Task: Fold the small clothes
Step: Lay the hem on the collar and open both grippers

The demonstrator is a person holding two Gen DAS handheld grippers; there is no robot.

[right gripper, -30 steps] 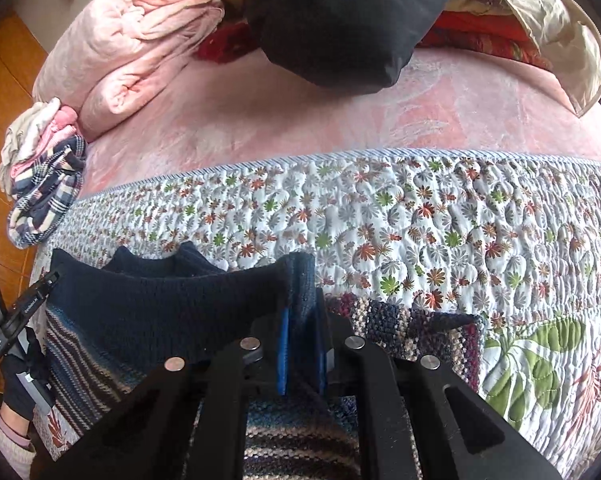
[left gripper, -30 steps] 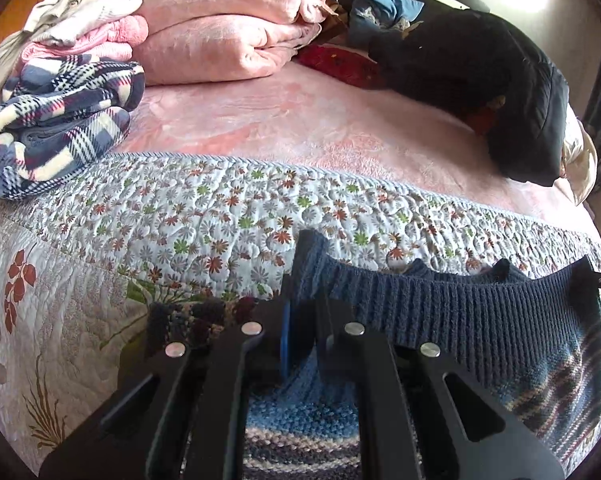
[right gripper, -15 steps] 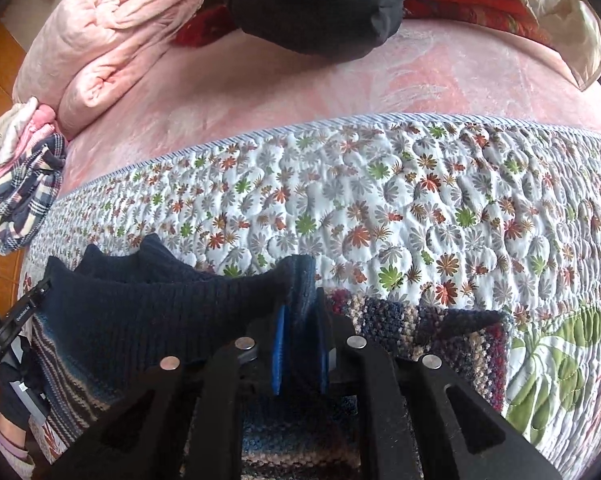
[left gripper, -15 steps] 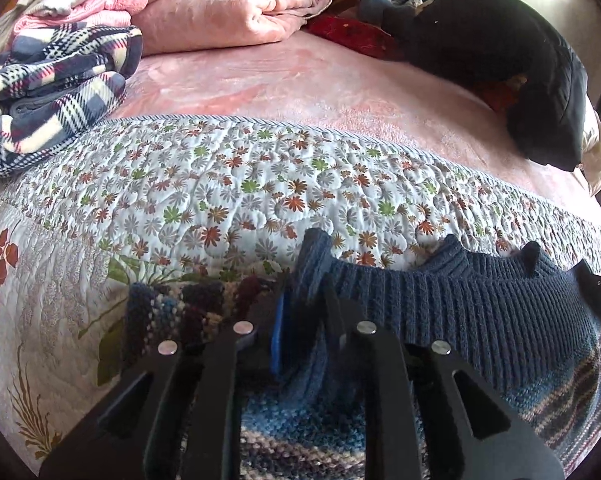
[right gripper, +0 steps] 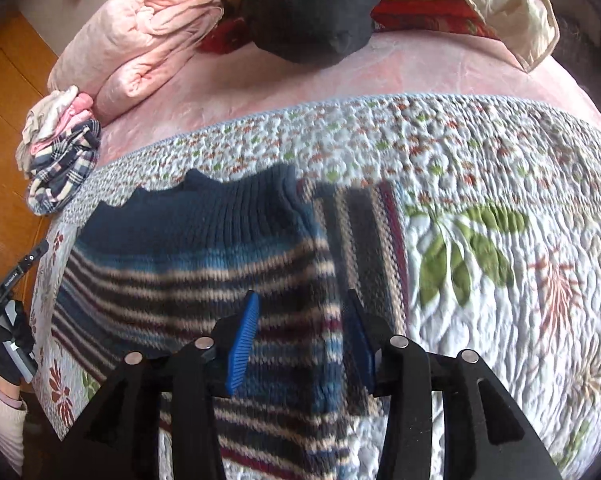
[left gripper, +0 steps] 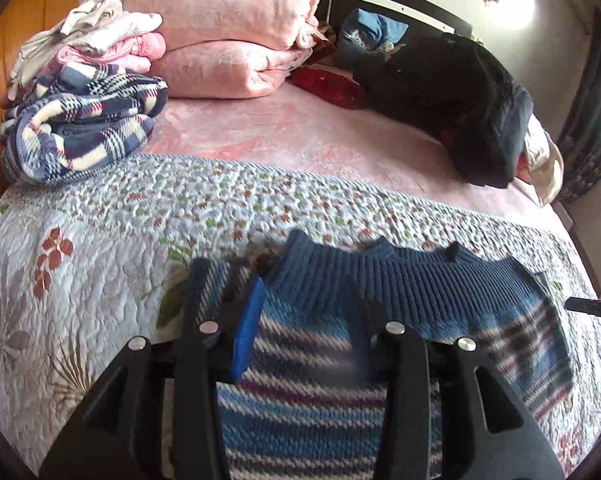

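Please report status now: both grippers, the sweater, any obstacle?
Left gripper open, right gripper open. Striped sweater flat on floral quilt, not held. No obstacle nearby.

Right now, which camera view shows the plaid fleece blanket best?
The left wrist view: the plaid fleece blanket is large and near, its checks clear. The right wrist view shows it small at the left edge.

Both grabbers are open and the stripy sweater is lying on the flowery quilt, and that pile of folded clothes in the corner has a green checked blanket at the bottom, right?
Almost. The blanket at the bottom of the pile is navy and white plaid, not green, as the left wrist view shows. The rest holds: the left gripper and right gripper are open, and the sweater lies on the quilt.
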